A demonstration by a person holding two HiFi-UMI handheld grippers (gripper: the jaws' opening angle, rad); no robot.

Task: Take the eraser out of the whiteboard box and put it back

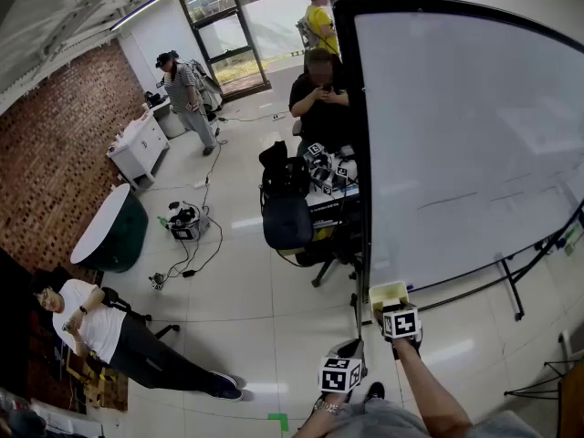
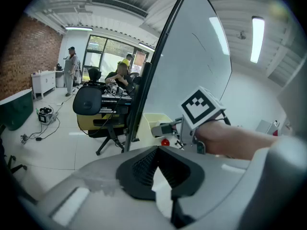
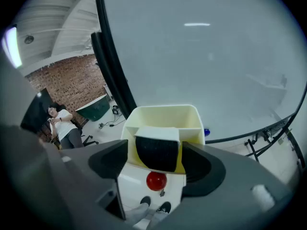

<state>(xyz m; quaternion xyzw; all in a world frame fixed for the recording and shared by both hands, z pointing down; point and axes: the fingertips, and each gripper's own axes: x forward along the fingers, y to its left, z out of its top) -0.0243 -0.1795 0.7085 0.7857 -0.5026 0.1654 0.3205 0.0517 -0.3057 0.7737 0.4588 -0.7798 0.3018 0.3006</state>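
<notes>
Right gripper (image 3: 153, 158) released, astride eraser (image 3: 155, 147) in whiteboard box (image 3: 163, 111); left gripper (image 2: 156, 169) clenched, empty; hazard: off-centre closing likely tips eraser.

Office-lab workspace — brick wall (image 1: 46, 153), big whiteboard (image 1: 456, 135), office chair (image 1: 287, 222), cluttered desk (image 1: 333, 199) — cables (image 1: 196, 245) on tiled floor (image 1: 265, 308).

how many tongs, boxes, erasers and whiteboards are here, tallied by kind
tongs: 2 (left tongs, right tongs)
box: 1
eraser: 1
whiteboard: 1
total: 5
</notes>
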